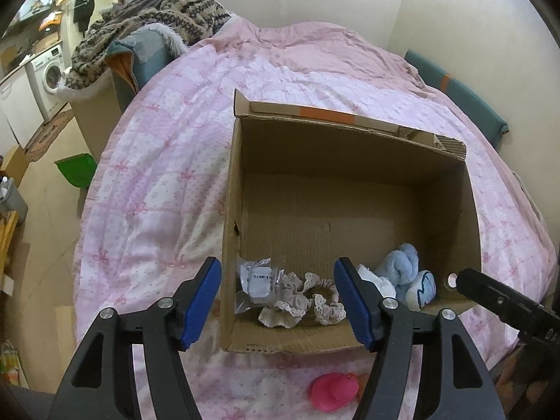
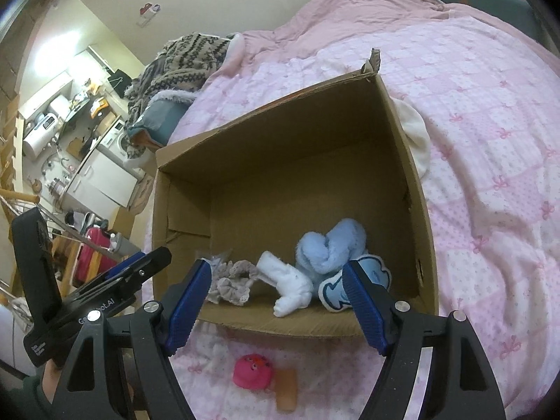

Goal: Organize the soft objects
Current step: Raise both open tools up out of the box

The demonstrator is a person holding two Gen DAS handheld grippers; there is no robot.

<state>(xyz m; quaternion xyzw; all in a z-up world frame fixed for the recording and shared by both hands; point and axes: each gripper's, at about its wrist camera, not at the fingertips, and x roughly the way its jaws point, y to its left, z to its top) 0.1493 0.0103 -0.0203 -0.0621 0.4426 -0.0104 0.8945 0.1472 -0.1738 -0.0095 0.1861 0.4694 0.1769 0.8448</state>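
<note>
- Brown cardboard box (image 1: 350,182), open-topped, sits on a pink quilted bedspread (image 1: 157,175) printed with bows.
- Along the box's near wall lie a clear plastic packet (image 1: 257,280) at the left, beige lace-trimmed scrunchies (image 1: 304,301), a white rolled cloth (image 2: 290,287) and a fluffy light-blue plush toy (image 2: 332,245) at the right.
- Left gripper (image 1: 278,302) hangs over the box's near left corner, jaws apart, holding nothing.
- Right gripper (image 2: 278,302) hovers over the near wall, jaws wide, empty.
- Outside the box, on the near bedspread, a round pink rubber toy (image 2: 252,371) lies.
</note>
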